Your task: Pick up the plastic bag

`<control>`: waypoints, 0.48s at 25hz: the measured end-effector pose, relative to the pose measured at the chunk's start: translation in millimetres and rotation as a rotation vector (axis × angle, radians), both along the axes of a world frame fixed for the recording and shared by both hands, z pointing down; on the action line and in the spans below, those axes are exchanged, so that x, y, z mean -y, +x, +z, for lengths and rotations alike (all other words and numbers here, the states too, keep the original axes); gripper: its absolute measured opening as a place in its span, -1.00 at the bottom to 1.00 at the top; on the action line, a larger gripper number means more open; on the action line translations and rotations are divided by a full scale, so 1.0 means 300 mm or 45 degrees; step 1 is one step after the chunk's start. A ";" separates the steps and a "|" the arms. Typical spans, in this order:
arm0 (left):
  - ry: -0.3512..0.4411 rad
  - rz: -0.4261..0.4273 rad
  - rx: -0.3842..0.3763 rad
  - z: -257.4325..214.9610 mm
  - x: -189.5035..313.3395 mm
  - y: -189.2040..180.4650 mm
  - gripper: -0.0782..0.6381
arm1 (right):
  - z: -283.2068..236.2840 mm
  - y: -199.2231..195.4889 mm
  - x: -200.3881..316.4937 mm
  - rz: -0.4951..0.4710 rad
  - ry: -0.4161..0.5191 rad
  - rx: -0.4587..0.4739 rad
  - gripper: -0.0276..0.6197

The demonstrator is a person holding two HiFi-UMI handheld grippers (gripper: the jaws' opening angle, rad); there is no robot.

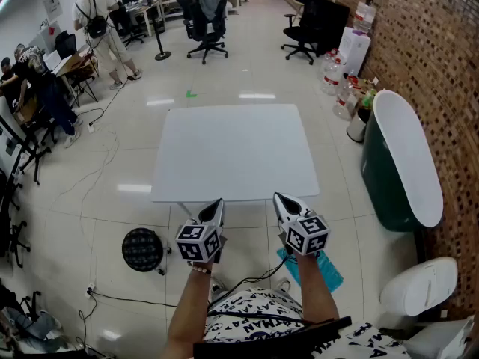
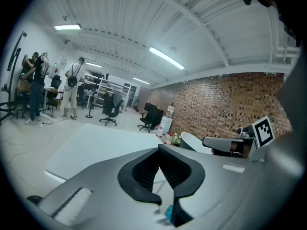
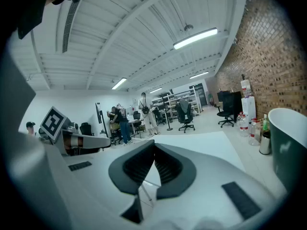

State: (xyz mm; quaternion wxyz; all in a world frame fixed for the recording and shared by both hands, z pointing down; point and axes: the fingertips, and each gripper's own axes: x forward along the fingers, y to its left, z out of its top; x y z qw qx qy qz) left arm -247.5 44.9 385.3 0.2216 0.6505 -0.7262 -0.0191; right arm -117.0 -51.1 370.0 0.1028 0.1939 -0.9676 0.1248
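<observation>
far left on the floor there's a round black stool (image 1: 142, 249), just off the corner of the white table (image 1: 236, 152). the left gripper (image 1: 216, 204) hangs just short of the table's near edge, nose aimed at the table and tipped a little down. in the left gripper view its jaws are pressed together at the tips, nothing pinched between them. the right gripper (image 1: 279, 198) sits right beside it in the same pose, jaws closed tip to tip as well, holding nothing. the plastic bag (image 1: 320, 271), blue as far as i can tell, lies flat on the floor under the right forearm, partly hidden by the arm. so it's on the person's side of the right gripper, behind the jaws rather than in front of them, and apart from both claws, with the left one the farther of the two. further right a dark green tub (image 1: 378, 178) with a white rim stands along the brick wall.
</observation>
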 end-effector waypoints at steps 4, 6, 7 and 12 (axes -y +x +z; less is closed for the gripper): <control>-0.023 0.020 -0.011 0.032 0.014 0.029 -0.77 | 0.035 0.020 0.014 0.016 -0.017 -0.006 -0.85; -0.039 0.028 -0.017 0.054 0.012 0.037 -0.77 | 0.051 0.036 0.019 0.039 -0.023 0.002 -0.85; -0.051 0.034 -0.021 0.068 0.011 0.044 -0.77 | 0.060 0.047 0.022 0.054 -0.030 0.008 -0.85; -0.118 0.071 -0.048 0.148 0.025 0.087 -0.77 | 0.150 0.109 0.052 0.107 -0.094 -0.020 -0.45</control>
